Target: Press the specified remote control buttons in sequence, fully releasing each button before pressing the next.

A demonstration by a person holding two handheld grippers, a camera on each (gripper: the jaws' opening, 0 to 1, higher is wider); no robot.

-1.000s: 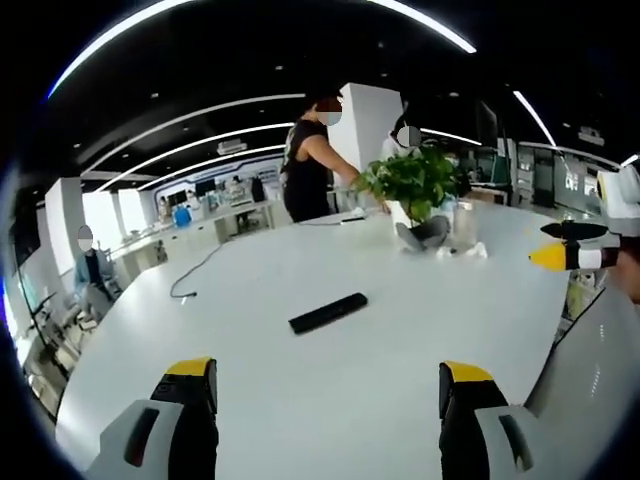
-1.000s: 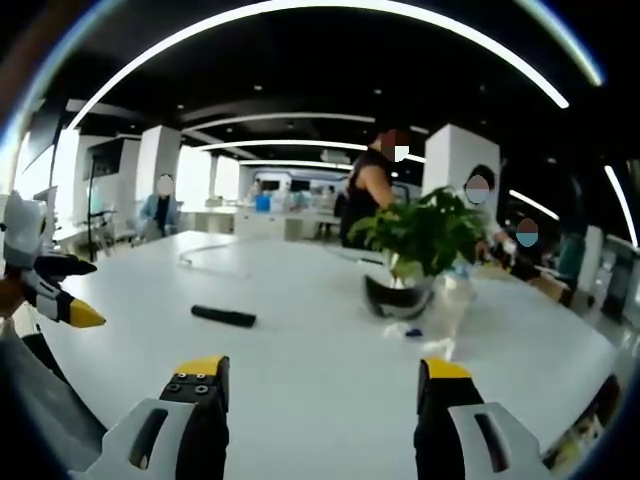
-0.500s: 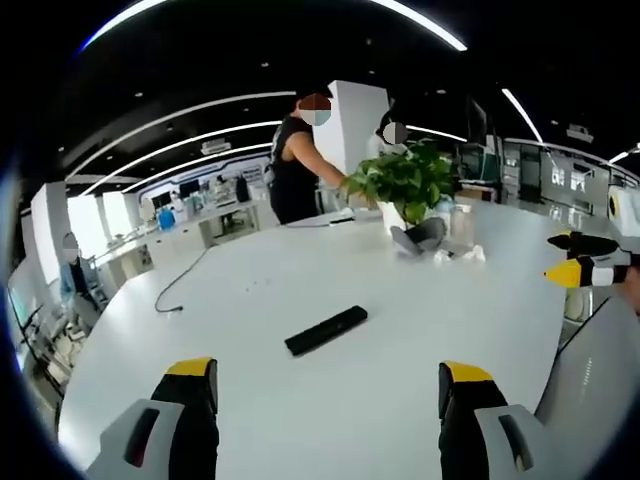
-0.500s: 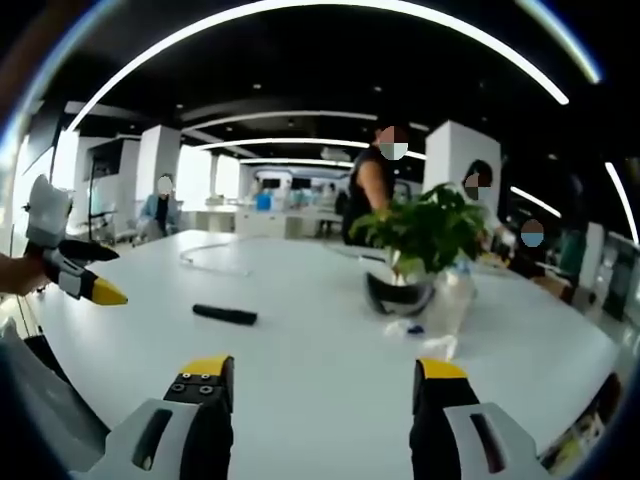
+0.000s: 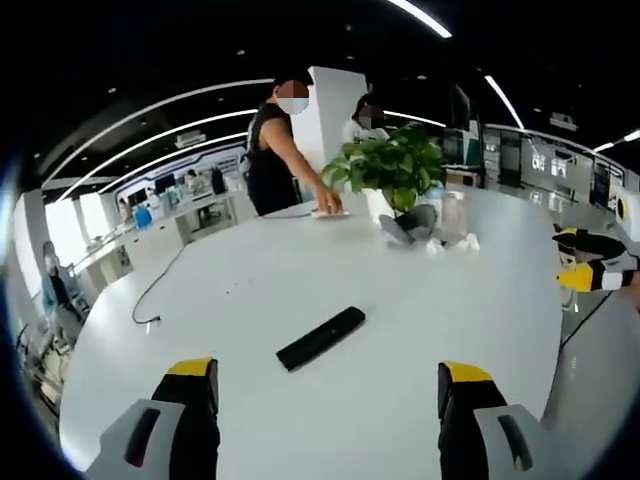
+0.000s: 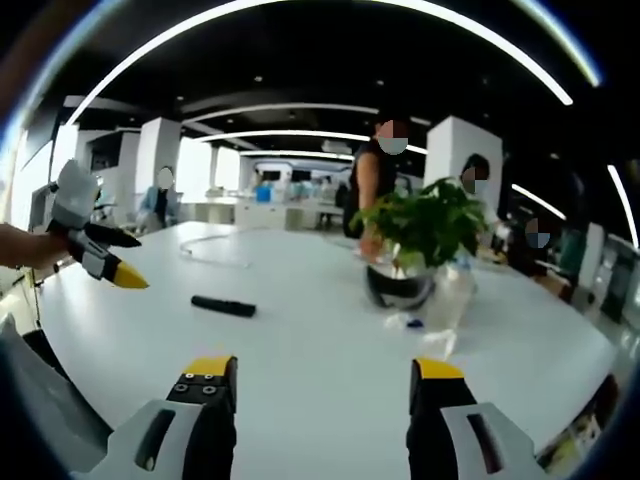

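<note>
The left gripper (image 5: pixel 318 385) has its jaws spread, holding nothing, and has come closer over the table (image 5: pixel 450 310): the remote (image 5: pixel 321 338) now lies larger at 12 o'clock. The right gripper (image 6: pixel 314 382) (jaws also spread) sees the remote (image 6: pixel 223 306) at 11 o'clock. No button pressed yet, I judge.

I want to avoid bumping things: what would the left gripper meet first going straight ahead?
Probably the black remote control, lying on the white table ahead of the open left gripper; depth is unclear.
</note>
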